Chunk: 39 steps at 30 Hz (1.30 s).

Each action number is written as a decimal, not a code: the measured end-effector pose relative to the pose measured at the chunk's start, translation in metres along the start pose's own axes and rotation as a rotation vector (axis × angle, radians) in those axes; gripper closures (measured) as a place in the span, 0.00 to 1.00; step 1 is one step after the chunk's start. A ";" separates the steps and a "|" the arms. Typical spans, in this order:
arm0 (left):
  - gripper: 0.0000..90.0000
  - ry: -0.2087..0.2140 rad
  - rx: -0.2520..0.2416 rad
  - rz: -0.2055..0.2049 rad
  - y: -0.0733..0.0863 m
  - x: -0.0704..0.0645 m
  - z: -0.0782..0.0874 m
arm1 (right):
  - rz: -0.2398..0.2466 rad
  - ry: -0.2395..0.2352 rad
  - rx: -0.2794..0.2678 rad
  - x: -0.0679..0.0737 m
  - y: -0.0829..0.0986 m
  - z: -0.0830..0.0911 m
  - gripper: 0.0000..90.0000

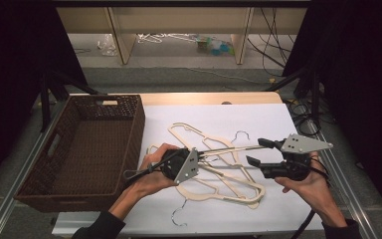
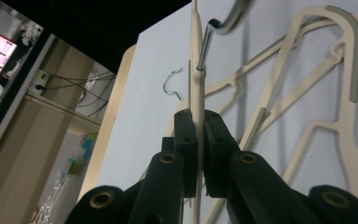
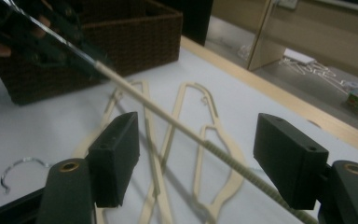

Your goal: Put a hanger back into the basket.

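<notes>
A thin cream plastic hanger (image 2: 195, 56) with a metal hook was clamped edge-on between the shut jaws of the left gripper (image 2: 198, 140), raised above the white table (image 1: 258, 117). Its long axis was stretched toward the right gripper (image 3: 196, 161), whose jaws were spread apart around its ribbed arm. More hangers (image 1: 219, 181) were tangled flat below, partly hidden, beside a woven brown basket (image 1: 129, 134).

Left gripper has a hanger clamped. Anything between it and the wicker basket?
Nothing visible. The left gripper holds the cream plastic hanger lifted above the pile, and the dark brown wicker basket sits open right beside that hand.
</notes>
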<state>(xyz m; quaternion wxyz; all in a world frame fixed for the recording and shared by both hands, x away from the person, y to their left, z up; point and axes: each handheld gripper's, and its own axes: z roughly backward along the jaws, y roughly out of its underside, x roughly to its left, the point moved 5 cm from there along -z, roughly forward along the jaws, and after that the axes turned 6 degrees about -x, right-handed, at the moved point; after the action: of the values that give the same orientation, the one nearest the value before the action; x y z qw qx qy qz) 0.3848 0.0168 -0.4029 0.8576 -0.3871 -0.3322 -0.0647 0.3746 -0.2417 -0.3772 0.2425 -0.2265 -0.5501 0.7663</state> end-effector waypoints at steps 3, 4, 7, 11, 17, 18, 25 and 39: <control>0.95 0.002 0.003 0.050 -0.003 0.006 0.005 | -0.009 -0.008 0.004 0.003 -0.001 0.002 0.34; 0.95 -0.002 -0.037 0.117 -0.006 0.006 0.004 | -0.007 -0.008 0.003 0.004 -0.001 0.001 0.34; 0.95 -0.011 -0.039 0.187 -0.009 0.016 0.010 | -0.007 -0.022 0.011 0.011 0.000 0.001 0.33; 0.95 -0.002 -0.047 0.252 -0.013 0.027 0.018 | -0.008 -0.044 0.025 0.020 0.007 -0.001 0.32; 0.95 0.034 -0.090 0.422 -0.029 0.043 0.038 | -0.013 -0.062 0.043 0.031 0.023 -0.006 0.32; 0.95 0.054 -0.109 0.486 -0.034 0.047 0.045 | -0.014 -0.082 0.064 0.035 0.030 -0.008 0.32; 0.95 0.082 -0.146 0.631 -0.039 0.063 0.069 | -0.015 -0.123 0.077 0.047 0.043 -0.011 0.32; 0.95 -0.002 -0.169 0.763 -0.016 0.125 0.151 | -0.028 -0.166 0.133 0.057 0.063 -0.012 0.30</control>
<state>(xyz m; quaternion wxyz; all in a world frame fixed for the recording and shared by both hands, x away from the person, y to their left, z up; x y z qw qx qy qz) 0.3969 0.1310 -0.2434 0.7850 -0.5521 -0.1585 0.2321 0.3298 -0.2147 -0.4452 0.2210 -0.1379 -0.5195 0.8138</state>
